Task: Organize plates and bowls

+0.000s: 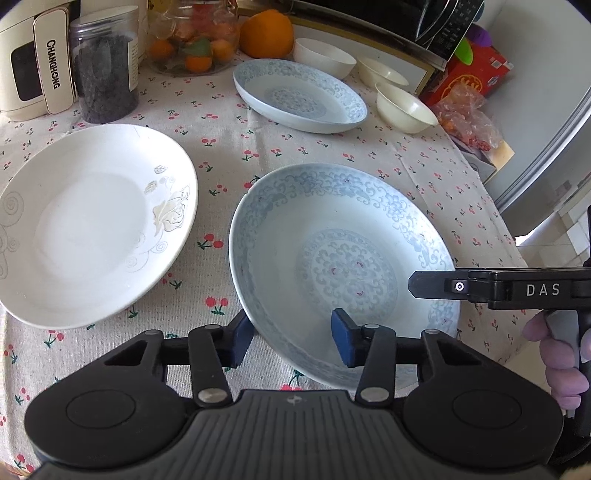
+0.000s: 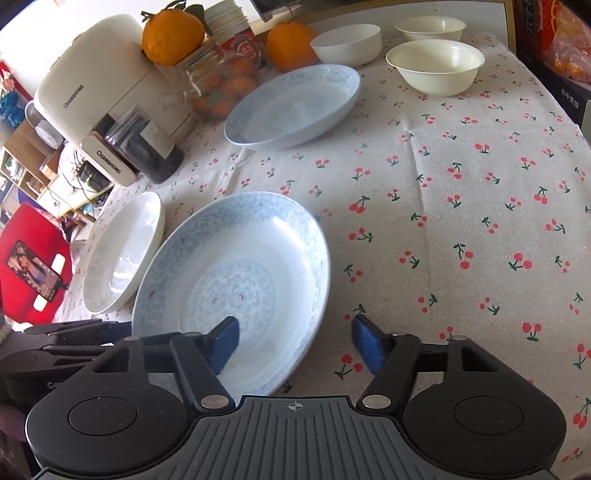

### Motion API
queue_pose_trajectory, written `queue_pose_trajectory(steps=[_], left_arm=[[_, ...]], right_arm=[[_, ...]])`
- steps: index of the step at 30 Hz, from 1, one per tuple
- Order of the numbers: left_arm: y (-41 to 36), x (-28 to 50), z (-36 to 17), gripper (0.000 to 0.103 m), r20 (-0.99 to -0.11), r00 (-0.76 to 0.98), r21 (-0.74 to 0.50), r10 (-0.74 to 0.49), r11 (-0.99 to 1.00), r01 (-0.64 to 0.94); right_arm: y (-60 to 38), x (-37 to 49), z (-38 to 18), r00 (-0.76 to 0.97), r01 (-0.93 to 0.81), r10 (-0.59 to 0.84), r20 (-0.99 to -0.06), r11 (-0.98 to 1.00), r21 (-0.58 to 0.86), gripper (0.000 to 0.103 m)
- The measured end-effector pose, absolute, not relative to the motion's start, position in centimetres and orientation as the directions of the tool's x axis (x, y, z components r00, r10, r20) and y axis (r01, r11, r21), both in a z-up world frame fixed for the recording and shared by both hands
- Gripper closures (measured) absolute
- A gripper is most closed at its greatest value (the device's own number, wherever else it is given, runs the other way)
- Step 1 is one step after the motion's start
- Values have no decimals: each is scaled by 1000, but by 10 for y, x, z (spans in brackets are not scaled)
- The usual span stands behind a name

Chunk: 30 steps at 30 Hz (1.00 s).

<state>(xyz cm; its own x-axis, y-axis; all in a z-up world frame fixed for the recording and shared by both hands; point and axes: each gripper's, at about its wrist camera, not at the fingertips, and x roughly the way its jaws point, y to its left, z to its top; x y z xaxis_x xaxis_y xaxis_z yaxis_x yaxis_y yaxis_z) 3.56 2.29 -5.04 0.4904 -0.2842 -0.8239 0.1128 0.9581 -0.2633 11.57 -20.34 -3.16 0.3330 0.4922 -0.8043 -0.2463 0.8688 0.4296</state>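
Observation:
A blue-patterned plate [image 1: 343, 266] lies near me on the cherry-print cloth; it also shows in the right wrist view [image 2: 236, 280]. My left gripper [image 1: 291, 338] is open, its jaws straddling this plate's near-left rim. My right gripper [image 2: 295, 341] is open and straddles the same plate's right rim. A white plate [image 1: 92, 225] lies to the left, also in the right wrist view [image 2: 122, 251]. A second blue plate [image 1: 299, 96] lies farther back, also in the right wrist view [image 2: 295, 107]. Three white bowls [image 1: 404, 107] [image 2: 436, 66] stand at the back right.
A Changhong appliance [image 1: 33, 62], a dark jar [image 1: 105, 70], a glass jar of fruit [image 1: 195, 37] and an orange [image 1: 266, 33] line the back. A red box and bags [image 1: 469, 81] sit at the right. The table edge runs close on the right [image 1: 495, 221].

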Motion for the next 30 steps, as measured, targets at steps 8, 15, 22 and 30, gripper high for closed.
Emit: queue_pose_trajectory(steps=[8, 15, 22, 30], left_arm=[[24, 35, -51, 68, -814, 512, -253, -273, 961, 111], [24, 34, -52, 72, -803, 536, -232, -261, 965, 122], [17, 33, -46, 74, -776, 570, -214, -269, 963, 163], [7, 45, -42, 74, -756, 599, -207, -265, 964, 166]], right_arm=[[-198, 111, -32, 362, -279, 480, -799, 874, 398, 65], [-193, 107, -31, 409, -300, 427, -806, 898, 323, 79], [-197, 107, -24, 462, -292, 389, -797, 915, 277, 80], [-202, 118, -18, 495, -271, 361, -790, 928, 255, 79]])
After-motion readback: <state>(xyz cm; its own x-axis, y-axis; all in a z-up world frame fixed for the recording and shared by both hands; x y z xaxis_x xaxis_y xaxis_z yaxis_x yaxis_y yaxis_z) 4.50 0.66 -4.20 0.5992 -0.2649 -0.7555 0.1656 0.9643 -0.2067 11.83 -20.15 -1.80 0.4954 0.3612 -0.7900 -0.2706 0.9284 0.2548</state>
